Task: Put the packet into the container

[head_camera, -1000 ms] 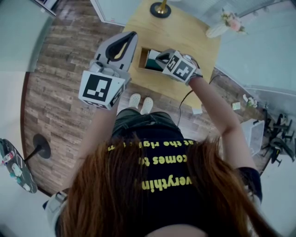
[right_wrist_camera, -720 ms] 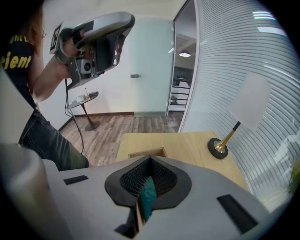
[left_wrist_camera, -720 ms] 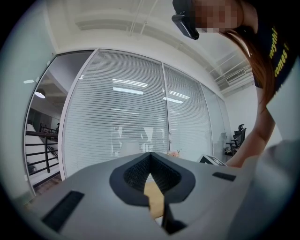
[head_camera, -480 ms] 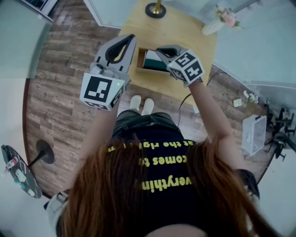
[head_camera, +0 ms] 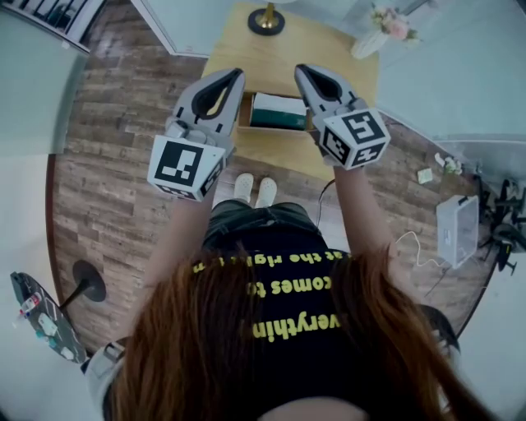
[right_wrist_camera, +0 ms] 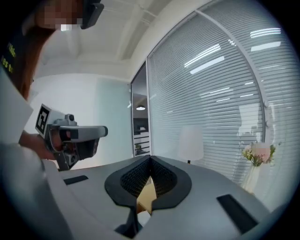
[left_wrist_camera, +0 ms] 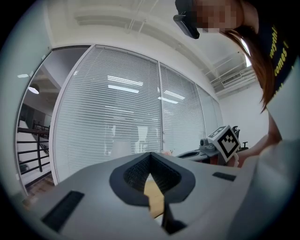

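Observation:
In the head view, a dark green and white packet lies inside a low wooden container on the wooden table far below. Both grippers are raised well above it. My left gripper hangs over the container's left end and my right gripper over its right end. Each has its jaws together with nothing between them. The left gripper view shows shut tips and the right gripper's marker cube beyond. In the right gripper view the tips meet, with the left gripper alongside.
A lamp base and a vase of flowers stand at the table's far end. White shoes show at the table's near edge. A white bin and a cable lie on the floor at right. Glass walls with blinds are ahead.
My right gripper has lifted up out of the container and turned to point forward, uncovering the packet in it. The left gripper has hardly moved.

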A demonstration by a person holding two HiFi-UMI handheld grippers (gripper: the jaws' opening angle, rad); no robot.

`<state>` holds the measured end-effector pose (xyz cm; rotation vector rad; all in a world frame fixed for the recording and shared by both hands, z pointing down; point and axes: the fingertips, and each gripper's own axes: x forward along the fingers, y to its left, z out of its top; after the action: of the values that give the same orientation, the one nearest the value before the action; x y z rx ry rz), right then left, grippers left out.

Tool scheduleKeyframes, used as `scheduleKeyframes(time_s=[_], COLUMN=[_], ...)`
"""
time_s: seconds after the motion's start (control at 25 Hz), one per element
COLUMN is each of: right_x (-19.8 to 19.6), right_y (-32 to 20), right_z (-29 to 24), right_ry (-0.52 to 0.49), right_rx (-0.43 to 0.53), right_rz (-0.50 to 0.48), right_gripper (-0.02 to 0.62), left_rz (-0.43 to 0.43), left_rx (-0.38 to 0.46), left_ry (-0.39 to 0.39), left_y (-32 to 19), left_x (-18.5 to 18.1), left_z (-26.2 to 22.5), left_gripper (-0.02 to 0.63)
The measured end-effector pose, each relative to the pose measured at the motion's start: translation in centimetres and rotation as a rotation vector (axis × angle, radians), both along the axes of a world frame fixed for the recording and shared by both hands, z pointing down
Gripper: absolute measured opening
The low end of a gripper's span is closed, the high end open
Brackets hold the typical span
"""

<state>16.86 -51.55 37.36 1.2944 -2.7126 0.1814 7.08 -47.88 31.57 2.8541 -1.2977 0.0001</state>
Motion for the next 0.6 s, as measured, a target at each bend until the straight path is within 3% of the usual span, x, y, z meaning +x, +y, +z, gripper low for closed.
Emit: scheduleKeyframes(time_s=[0.24, 0.6], right_x=[1.2, 1.6], right_y=[2.2, 3.3], right_z=[-4.1, -5.6], right_ry=[-0.047, -0.087], right_rx=[0.167, 0.191], right_rz=[0.080, 0.091], right_gripper=[0.014, 0.014], left_rz=[0.037, 0.066], left_rx=[-0.012, 0.007], left_ry=[0.008, -0.002], left_y=[0.2, -0.1], left_x=[1.4, 2.6], left_z=[0.1, 0.0], left_gripper=[0.000, 0.000])
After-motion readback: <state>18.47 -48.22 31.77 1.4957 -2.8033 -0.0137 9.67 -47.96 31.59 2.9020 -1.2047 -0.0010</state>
